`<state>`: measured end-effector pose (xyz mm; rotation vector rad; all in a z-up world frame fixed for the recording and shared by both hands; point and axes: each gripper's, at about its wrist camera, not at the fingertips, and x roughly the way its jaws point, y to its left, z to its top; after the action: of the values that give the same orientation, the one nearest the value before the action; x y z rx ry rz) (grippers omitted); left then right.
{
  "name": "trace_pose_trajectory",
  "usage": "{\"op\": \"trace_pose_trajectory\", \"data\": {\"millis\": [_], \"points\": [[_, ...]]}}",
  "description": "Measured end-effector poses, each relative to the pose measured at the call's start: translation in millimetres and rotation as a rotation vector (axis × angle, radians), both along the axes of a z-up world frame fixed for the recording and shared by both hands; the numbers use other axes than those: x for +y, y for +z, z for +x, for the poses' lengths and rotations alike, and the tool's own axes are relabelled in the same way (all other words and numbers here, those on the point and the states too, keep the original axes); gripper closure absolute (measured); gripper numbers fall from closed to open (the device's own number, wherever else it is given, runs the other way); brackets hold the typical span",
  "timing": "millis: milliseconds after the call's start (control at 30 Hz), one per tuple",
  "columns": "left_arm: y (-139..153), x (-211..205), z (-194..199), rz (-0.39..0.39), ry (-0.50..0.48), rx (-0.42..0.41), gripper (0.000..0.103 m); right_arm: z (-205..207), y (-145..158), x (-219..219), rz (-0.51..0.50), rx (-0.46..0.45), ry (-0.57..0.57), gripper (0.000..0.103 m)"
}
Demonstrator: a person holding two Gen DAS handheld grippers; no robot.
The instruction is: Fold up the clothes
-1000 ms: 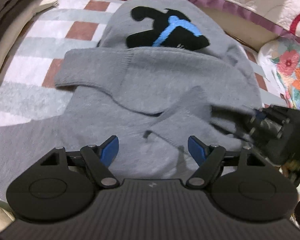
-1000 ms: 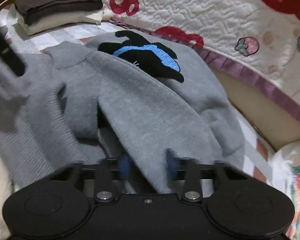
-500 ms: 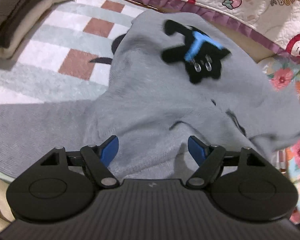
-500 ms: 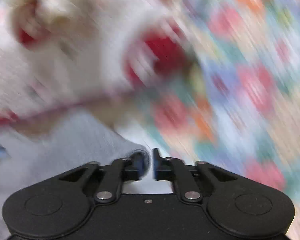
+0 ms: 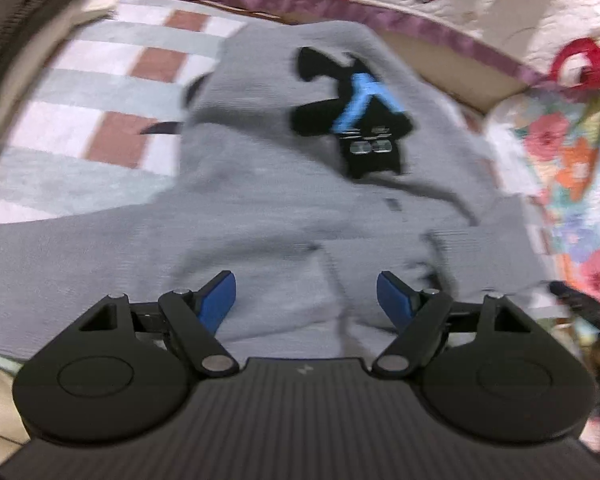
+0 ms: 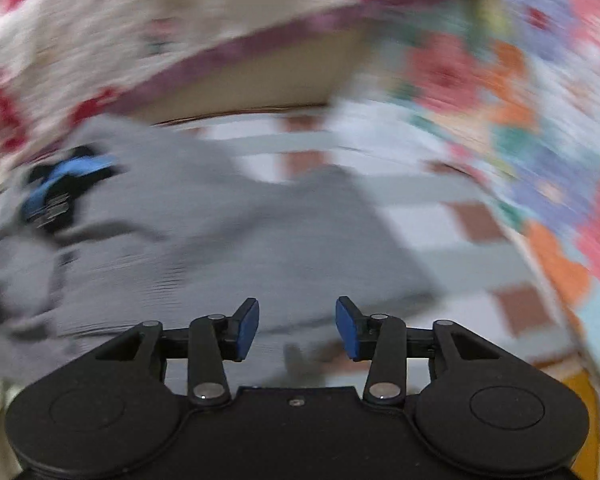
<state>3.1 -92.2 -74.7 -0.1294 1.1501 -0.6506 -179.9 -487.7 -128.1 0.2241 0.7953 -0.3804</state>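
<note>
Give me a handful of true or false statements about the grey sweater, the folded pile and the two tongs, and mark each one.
1. The grey sweater lies on a checked cover. True.
2. The left tongs are clamped on a sleeve. False: their blue pads stand wide apart over the sweater, pinching nothing.
3. A black figure with a blue stripe shows on the sweater. True.
4. The right tongs are shut tight on the sweater's fabric. False: their jaws are opening, pads apart, with grey fabric only seen below them.
5. A folded pile of dark and cream clothes sits at the upper left of the left wrist view. True.
6. The sweater is bright red. False: it is grey.
</note>
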Motion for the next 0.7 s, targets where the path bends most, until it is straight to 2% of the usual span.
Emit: {"op": "trace_pose_trajectory", "data": {"millis": [67, 133, 200, 300, 400, 433, 467, 500, 567, 600, 700], "points": [[3, -7, -2, -0.017, -0.025, -0.002, 0.026, 18, 0, 29, -0.027, -0.005, 0.141, 0.046], [4, -15, -5, -0.013, -0.048, -0.013, 0.026, 34, -8, 64, -0.101, 0.024, 0.302, 0.040], [0, -20, -5, 0.000, -0.051, -0.013, 0.026, 52, -17, 90, -0.161, 0.059, 0.416, 0.035], [-8, -22, -10, 0.062, -0.045, -0.053, 0.026, 76, -34, 111, -0.212, 0.084, 0.465, 0.035], [-8, -20, -16, 0.169, 0.023, -0.171, 0.026, 99, -52, 114, -0.181, 0.116, 0.480, 0.035], [-7, -18, -15, 0.187, 0.043, -0.195, 0.026, 101, -54, 111, -0.164, 0.084, 0.467, 0.037], [-6, -15, -13, 0.187, 0.058, -0.205, 0.026, 102, -54, 107, -0.139, 0.050, 0.449, 0.054], [-4, -10, -11, 0.178, 0.079, -0.208, 0.026, 100, -51, 97, -0.081, 0.005, 0.416, 0.097], [-1, -2, -6, 0.171, 0.105, -0.207, 0.026, 92, -40, 78, -0.005, -0.077, 0.344, 0.097], [1, 2, -4, 0.172, 0.113, -0.206, 0.026, 86, -30, 68, -0.013, -0.119, 0.312, 0.098], [3, 11, -1, 0.175, 0.135, -0.210, 0.026, 69, 5, 35, -0.151, -0.179, 0.200, 0.098]]}}
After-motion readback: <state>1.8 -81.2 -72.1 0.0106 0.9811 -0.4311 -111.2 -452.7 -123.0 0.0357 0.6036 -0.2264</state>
